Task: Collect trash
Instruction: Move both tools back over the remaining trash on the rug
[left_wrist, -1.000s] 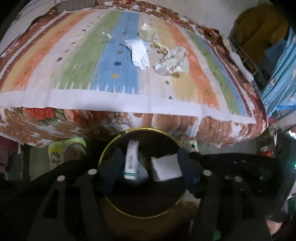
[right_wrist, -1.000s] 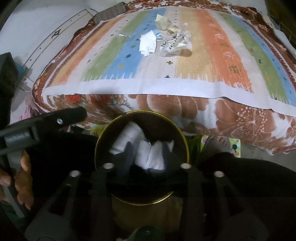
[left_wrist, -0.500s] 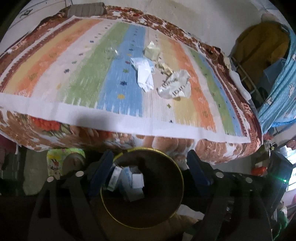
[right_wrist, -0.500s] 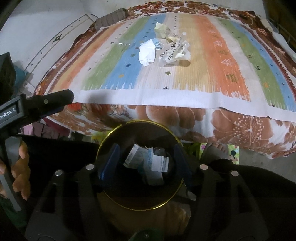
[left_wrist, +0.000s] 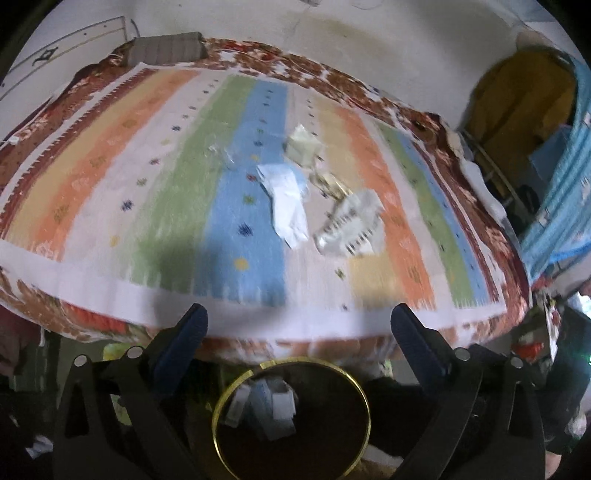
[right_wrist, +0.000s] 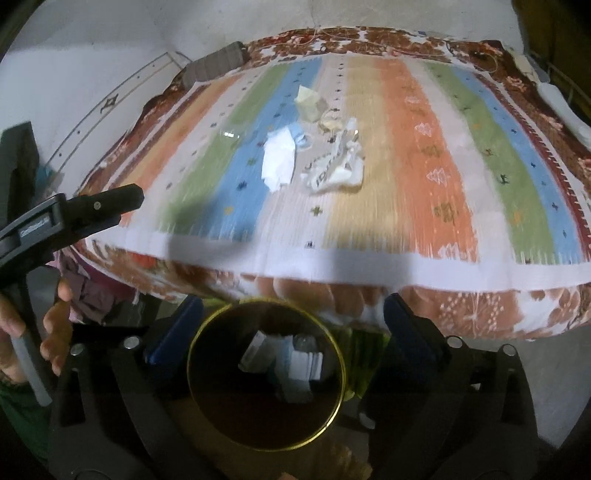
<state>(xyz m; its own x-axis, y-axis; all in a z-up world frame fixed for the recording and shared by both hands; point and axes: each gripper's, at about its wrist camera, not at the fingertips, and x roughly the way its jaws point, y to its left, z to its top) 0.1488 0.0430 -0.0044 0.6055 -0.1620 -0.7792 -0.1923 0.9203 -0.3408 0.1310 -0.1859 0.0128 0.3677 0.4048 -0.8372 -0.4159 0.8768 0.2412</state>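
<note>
A dark round bin with a gold rim (left_wrist: 221, 402) (right_wrist: 192, 354) stands on the floor below the bed's near edge and holds several white and blue packets (left_wrist: 269, 406) (right_wrist: 291, 356). On the striped bedspread (left_wrist: 110, 206) (right_wrist: 424, 177) lie a white crumpled paper (left_wrist: 290, 206) (right_wrist: 279, 162), a printed crumpled wrapper (left_wrist: 351, 225) (right_wrist: 334, 170), a pale yellow scrap (left_wrist: 304, 147) (right_wrist: 308, 99) and a clear plastic bit (left_wrist: 225, 157) (right_wrist: 231, 134). My left gripper (left_wrist: 299, 325) is open and empty above the bin. My right gripper (right_wrist: 293, 314) is open and empty above the bin.
A brown ribbed cushion (left_wrist: 166, 48) (right_wrist: 216, 66) lies at the bed's far left corner. Hanging clothes and a blue cloth (left_wrist: 554, 177) crowd the right side. The left gripper's body (right_wrist: 62, 218) and the hand holding it show at the left of the right wrist view.
Both grippers opened and let their packets fall into the bin. Both have since risen and tilted up toward the bedspread, so the bin sits lower in view.
</note>
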